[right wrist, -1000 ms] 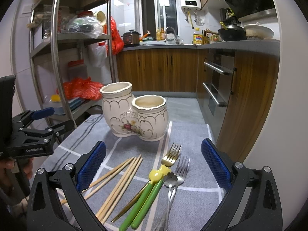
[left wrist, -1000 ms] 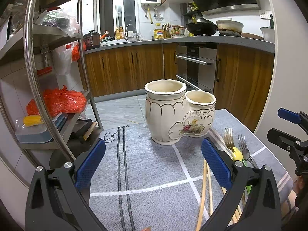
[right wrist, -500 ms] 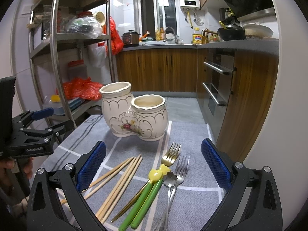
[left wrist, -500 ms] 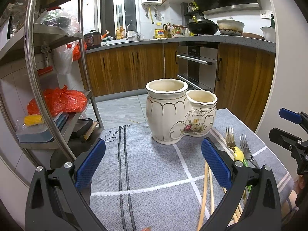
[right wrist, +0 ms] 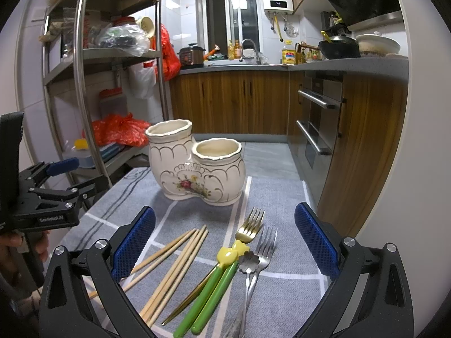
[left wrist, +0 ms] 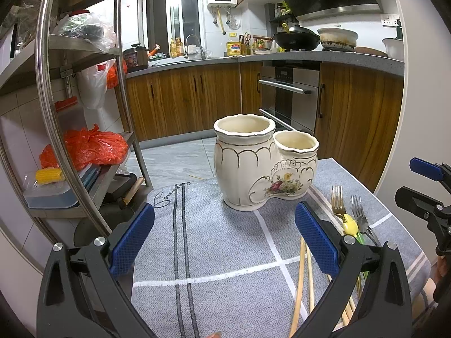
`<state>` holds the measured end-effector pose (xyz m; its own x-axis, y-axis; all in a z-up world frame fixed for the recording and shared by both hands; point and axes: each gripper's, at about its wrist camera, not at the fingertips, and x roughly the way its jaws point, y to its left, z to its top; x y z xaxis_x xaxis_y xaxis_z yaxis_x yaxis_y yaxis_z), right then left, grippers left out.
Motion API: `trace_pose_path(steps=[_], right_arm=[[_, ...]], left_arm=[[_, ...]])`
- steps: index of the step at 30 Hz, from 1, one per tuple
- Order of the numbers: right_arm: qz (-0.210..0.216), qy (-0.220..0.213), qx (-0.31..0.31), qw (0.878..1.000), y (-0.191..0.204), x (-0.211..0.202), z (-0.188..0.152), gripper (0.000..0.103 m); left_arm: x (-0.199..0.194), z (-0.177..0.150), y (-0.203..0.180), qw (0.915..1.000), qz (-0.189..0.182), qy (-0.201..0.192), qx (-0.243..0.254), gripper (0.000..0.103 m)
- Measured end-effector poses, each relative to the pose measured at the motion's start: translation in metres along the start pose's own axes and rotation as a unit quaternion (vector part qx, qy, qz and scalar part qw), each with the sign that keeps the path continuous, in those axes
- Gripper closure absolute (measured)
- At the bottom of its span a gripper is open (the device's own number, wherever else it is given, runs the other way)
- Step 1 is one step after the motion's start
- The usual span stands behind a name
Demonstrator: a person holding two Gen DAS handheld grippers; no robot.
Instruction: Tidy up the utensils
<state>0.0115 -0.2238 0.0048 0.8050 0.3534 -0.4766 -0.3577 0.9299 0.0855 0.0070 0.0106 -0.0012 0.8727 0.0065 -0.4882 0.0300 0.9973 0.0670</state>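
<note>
A cream two-cup ceramic utensil holder (left wrist: 262,169) (right wrist: 194,166) stands upright on a grey cloth-covered table (left wrist: 220,242). Nearer lie several wooden chopsticks (right wrist: 174,264) (left wrist: 303,278), a gold fork (right wrist: 249,226) (left wrist: 336,201), a silver fork (right wrist: 262,253) (left wrist: 359,211), and green-handled utensils with a yellow top (right wrist: 217,284) (left wrist: 350,224). My left gripper (left wrist: 224,239) is open and empty, in front of the holder. My right gripper (right wrist: 224,239) is open and empty, above the utensils.
A steel shelf rack (left wrist: 50,107) with red bags and boxes stands close on the left. Wooden kitchen cabinets (right wrist: 234,101) and an oven (right wrist: 318,121) lie behind the table. A white wall (right wrist: 400,197) borders the right side.
The left gripper's view has shifted slightly, so the holder sits a little further right. The right gripper has barely moved. Both stay open.
</note>
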Motion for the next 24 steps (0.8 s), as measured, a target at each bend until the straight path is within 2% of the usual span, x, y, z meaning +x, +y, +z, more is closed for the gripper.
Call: trace_pose_path(steps=[16, 24], right_arm=[[-0.004, -0.001, 0.012, 1.000, -0.0037, 0.0007, 0.0015, 0.005], [-0.001, -0.023, 0.013, 1.000, -0.0083, -0.0078, -0.0005, 0.005]], left_arm=[[0.0002, -0.0007, 0.0013, 1.0000, 0.001, -0.002, 0.001, 0.005], [-0.0007, -0.0009, 0.0007, 1.0000, 0.000, -0.005, 0.005, 0.005]])
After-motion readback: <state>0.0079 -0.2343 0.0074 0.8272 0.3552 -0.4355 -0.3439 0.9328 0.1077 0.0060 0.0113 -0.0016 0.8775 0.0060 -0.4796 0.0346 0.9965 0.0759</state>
